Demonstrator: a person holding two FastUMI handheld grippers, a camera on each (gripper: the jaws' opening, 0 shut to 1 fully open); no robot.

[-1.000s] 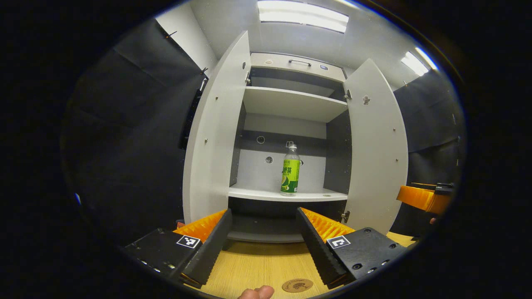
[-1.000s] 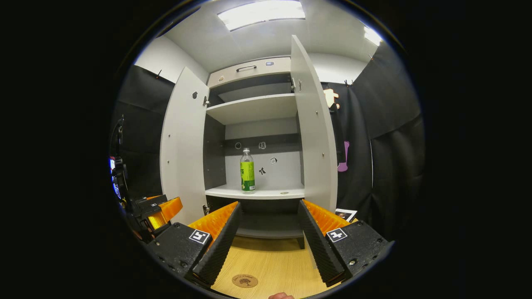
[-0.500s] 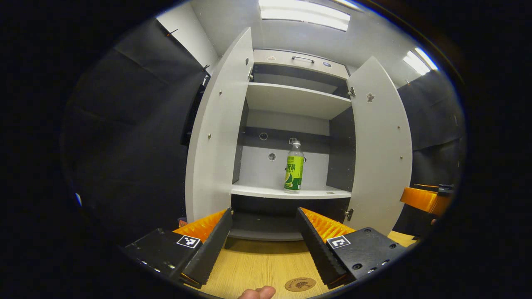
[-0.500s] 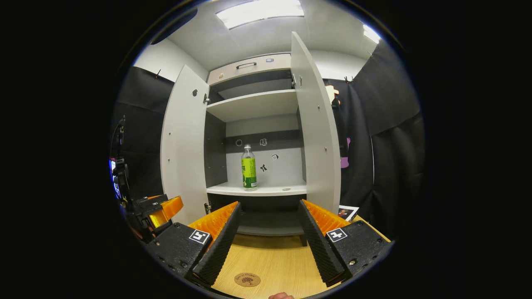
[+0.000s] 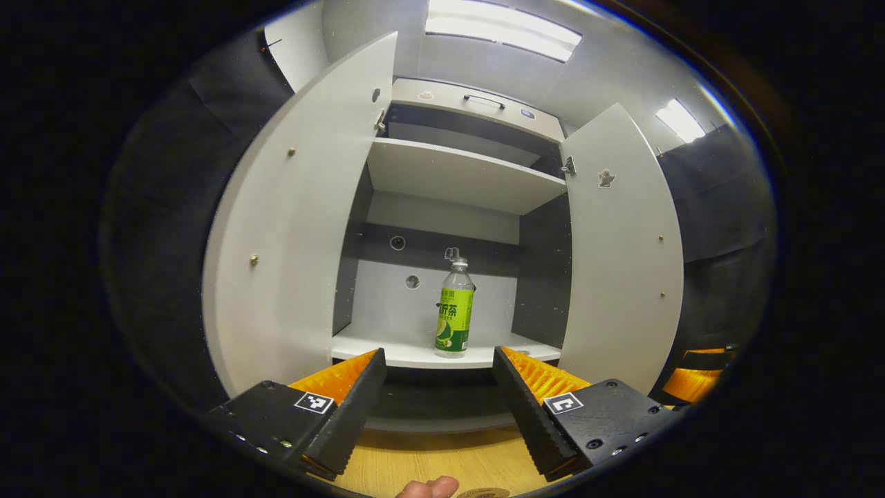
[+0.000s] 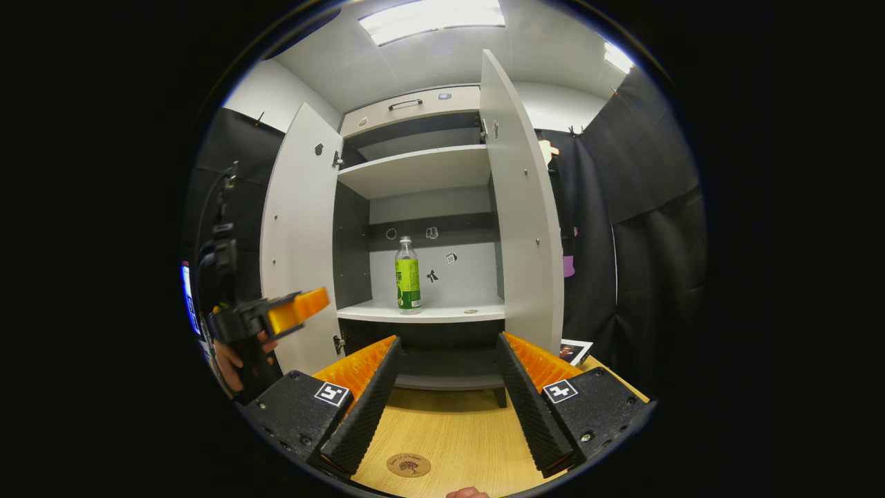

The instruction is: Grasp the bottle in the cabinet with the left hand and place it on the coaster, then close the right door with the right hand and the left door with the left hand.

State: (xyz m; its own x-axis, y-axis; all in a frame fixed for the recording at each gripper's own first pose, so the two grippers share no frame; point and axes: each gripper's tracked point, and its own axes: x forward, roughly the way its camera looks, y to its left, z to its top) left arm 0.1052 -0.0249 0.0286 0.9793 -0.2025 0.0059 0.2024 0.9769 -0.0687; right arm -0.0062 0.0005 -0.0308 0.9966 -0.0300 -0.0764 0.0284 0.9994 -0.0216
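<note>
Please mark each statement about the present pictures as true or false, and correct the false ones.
1. The clear plastic bottle with the green label stands upright on the cabinet's lower grey shelf. True.
2. The left gripper is shut on the bottle. False: it is open, short of the bottle.
3. Both grey cabinet doors are open. True.
4. The round brown coaster lies inside the cabinet. False: it lies on the wooden table.
5. The right gripper is open. True.

Ceiling light panel [image 6: 432,12] high above the fingers, wooden tabletop [image 6: 449,443] below and between them, small printed card [image 6: 575,351] on the table just past the right-hand finger, purple shape [image 6: 569,266] on the cloth beyond.
</note>
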